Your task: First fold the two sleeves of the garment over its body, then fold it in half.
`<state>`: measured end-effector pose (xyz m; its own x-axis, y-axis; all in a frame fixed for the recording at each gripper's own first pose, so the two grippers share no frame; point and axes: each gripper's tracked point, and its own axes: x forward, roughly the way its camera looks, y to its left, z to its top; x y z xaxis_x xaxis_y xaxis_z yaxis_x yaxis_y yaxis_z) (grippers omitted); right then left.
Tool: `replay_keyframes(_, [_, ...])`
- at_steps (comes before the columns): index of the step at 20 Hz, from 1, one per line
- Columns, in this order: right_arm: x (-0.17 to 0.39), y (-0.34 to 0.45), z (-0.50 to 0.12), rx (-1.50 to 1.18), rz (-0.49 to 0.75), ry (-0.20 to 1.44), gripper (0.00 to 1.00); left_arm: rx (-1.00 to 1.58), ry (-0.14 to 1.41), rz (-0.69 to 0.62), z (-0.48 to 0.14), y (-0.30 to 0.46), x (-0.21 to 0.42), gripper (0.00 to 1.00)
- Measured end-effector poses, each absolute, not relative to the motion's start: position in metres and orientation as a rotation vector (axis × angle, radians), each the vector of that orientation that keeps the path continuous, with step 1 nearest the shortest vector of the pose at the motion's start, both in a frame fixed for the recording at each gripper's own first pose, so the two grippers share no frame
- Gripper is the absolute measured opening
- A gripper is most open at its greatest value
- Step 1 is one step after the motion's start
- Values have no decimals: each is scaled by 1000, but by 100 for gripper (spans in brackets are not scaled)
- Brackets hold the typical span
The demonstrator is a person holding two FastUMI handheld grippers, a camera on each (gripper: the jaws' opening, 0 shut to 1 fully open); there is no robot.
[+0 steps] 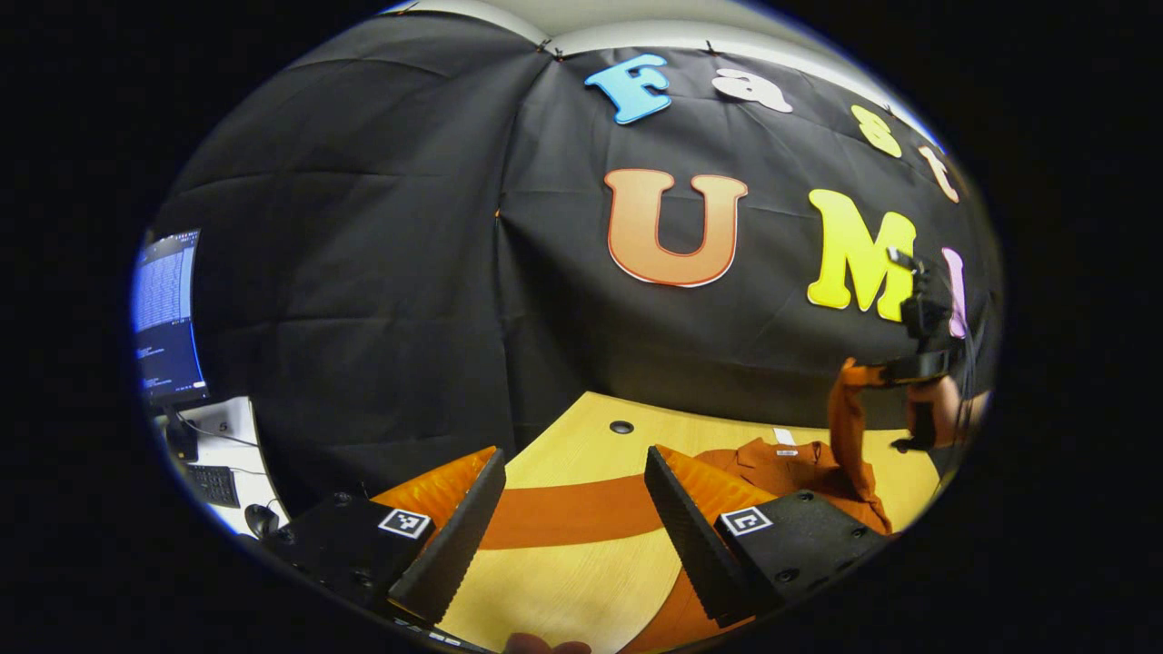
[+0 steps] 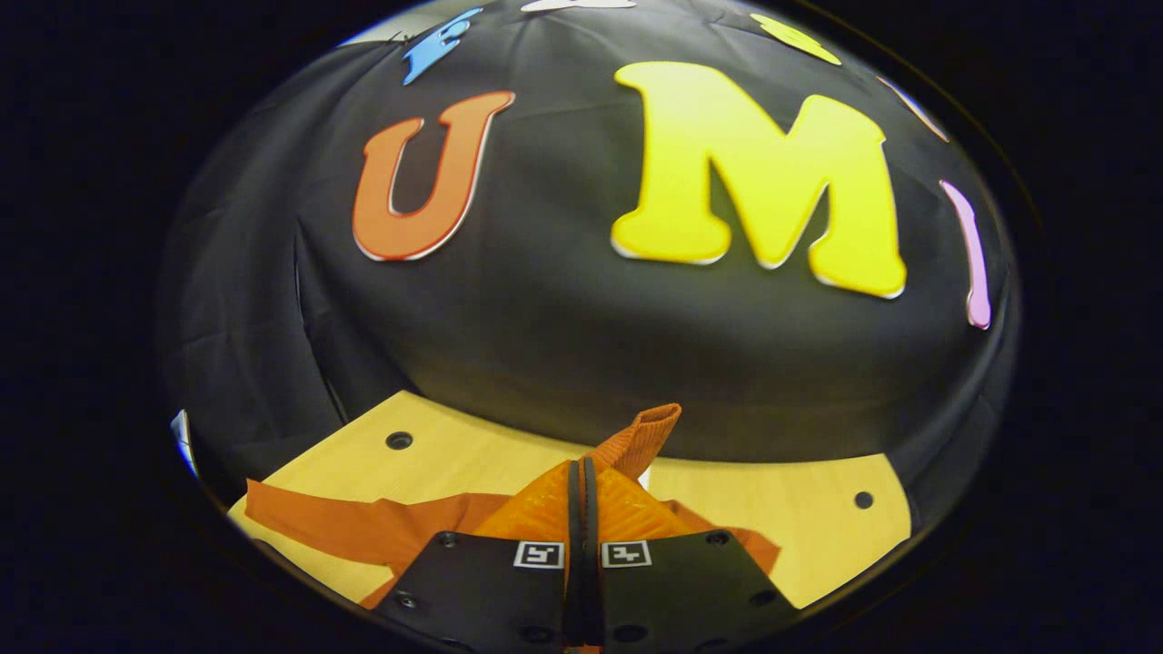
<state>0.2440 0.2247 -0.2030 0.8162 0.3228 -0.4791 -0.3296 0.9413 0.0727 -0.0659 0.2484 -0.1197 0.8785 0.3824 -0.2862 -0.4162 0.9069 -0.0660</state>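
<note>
The left gripper (image 1: 574,509) hovered with fingers spread apart above the orange garment (image 1: 781,468) lying on the wooden table (image 1: 581,436). The right gripper (image 2: 581,490) was clamped on one sleeve (image 2: 641,436), lifted above the garment's body.

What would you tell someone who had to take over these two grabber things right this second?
Left gripper: open, holding nothing, over the sleeve that lies flat on the wooden table.
Right gripper: fingers shut on the other sleeve's cuff, lifted off the table.
Garment: orange, spread on the table, collar toward the wall.
Done: no sleeve lies over the body yet.
Left: lay the lifted sleeve across the body, fold the flat sleeve likewise, then fold the garment in half.
</note>
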Motion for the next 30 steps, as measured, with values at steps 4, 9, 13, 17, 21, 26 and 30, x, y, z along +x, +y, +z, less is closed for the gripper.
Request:
replay_keyframes(4, [229,285,-277,-32,407,618,1,-116,283,445,-119,265,-82,100])
replay_keyframes(9, [215,332,-335,-73,522,711,1,-89,318,482,-126,284,-97,99])
replay_keyframes(13, [204,343,-370,-93,539,796,3,-114,348,508,-139,289,-102,99])
replay_keyframes(17, [196,359,-364,-13,586,811,18,-112,355,511,-144,292,-97,99])
replay_keyframes(21, [185,362,-346,-18,611,782,90,-110,348,511,-149,296,-90,100])
replay_keyframes(26, [173,348,-308,-10,627,731,94,-134,337,551,-158,316,-87,100])
replay_keyframes(30, [141,326,-262,-13,686,683,96,-183,367,582,-192,336,-87,100])
